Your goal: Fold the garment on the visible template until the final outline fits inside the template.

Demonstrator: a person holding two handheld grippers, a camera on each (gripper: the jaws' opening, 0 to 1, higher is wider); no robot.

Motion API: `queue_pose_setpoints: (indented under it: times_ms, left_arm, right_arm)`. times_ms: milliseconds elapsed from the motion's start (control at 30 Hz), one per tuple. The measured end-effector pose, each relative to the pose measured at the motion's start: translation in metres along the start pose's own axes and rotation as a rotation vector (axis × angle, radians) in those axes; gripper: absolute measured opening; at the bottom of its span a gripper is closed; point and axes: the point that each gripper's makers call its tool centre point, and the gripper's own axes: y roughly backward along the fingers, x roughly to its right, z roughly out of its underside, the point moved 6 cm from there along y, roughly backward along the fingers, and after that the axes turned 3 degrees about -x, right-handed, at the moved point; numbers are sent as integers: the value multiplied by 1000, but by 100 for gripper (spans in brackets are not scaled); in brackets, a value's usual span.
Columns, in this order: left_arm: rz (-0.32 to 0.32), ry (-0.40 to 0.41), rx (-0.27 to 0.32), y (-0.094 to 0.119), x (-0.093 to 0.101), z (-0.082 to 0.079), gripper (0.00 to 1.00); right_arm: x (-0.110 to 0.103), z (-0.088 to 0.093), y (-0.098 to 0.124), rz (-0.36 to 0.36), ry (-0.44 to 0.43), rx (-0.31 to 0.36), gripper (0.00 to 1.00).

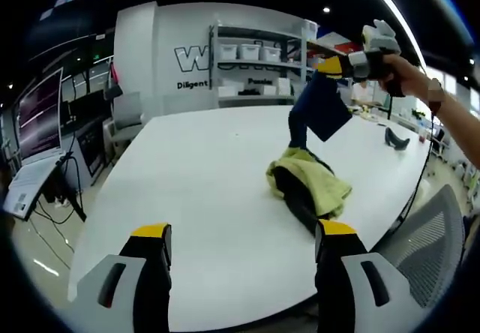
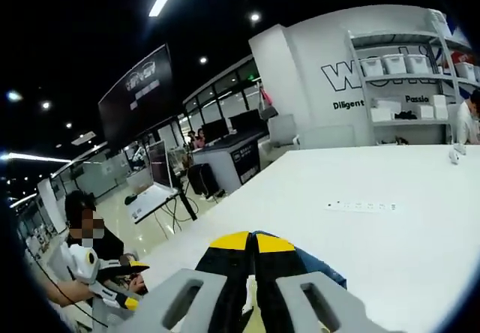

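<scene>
A wide white bench (image 1: 210,198) fills the left gripper view. On it, right of centre, lies a crumpled garment (image 1: 307,187), yellow-green on one face and dark navy on the other. One navy part (image 1: 321,108) is lifted clear of the bench, pinched by the right claw (image 1: 330,66), which a person's hand (image 1: 397,74) holds high at the upper right. In the right gripper view that claw's yellow-tipped jaws are closed together with navy cloth (image 2: 307,262) caught between them.

The left claw (image 1: 244,243) hovers low over the near edge of the bench, its jaws wide apart and holding nothing, well apart from the garment. No template outline can be made out on the bench.

The step in hand looks like shaking the heap open. To do it well, the left claw should probably take a matching edge or corner, so both claws can spread the cloth flat before any fold, keeping it over the bench.
</scene>
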Motion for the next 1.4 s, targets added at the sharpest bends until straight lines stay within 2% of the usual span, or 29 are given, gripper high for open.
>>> queue_pose_setpoints:
  times_ms: [167,200,267,333,467,567,667,833,1033,1133,1400]
  left_arm:
    - [16,36,3,-1,-2,-2,76]
    - [45,62,5,-4,0,-3,76]
    - [64,94,7,-9,0,-3,76]
    - [64,82,-11,-16,1,-1,75]
    - [102,41,-10,-34,7,-9,73]
    - [189,4,-39,-50,13,-17,63]
    - [237,-4,-17,-68,17,-26,60]
    - [255,-18,-28,-99,17,-30,55]
    - [279,-28,-66,-131,20,-27,52]
    - [291,-36,-119,-157,21,-20,50]
    - [323,-21,-135,-187,25,-18,48]
  right_arm:
    - [13,24,15,12,-50,-45,0]
    - [16,29,18,23,-61,-56,0]
    - [21,35,24,31,-76,-60,0]
    - [23,37,29,33,-96,-60,0]
    - [26,36,35,42,-103,-51,0]
    - [27,34,36,45,-95,-51,0]
    - [27,34,36,37,-90,-59,0]
    - [28,34,35,28,-86,-71,0]
    - [37,32,38,40,-86,-80,0]
    - [42,32,40,51,-85,-84,0]
    - [54,35,40,59,-107,-90,0]
